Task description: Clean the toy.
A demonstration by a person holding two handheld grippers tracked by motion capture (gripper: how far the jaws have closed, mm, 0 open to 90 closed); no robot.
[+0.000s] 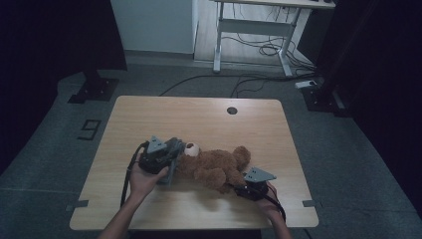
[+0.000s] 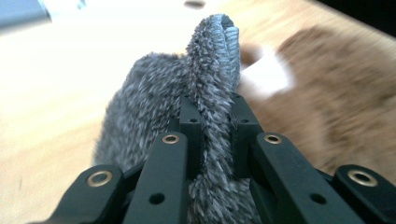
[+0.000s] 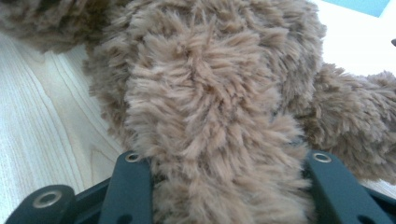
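A brown teddy bear (image 1: 219, 167) lies on its back across the front of the wooden table (image 1: 199, 119), its white muzzle (image 1: 192, 148) pointing left. My left gripper (image 1: 171, 158) is at the bear's head, shut on a fold of grey fuzzy cloth (image 1: 172, 167). In the left gripper view the cloth (image 2: 154, 102) stands pinched between the jaws of my left gripper (image 2: 214, 105), with the blurred bear (image 2: 345, 84) just beyond. My right gripper (image 1: 240, 185) is at the bear's lower end, shut on a furry limb (image 3: 205, 107) that fills the gap of the right gripper (image 3: 226, 158).
A cable hole (image 1: 232, 110) sits near the table's far edge. Beyond the table stand a white desk frame (image 1: 249, 30) with cables on the floor and dark stand bases (image 1: 94, 89) at both sides. The table's front edge is close behind both hands.
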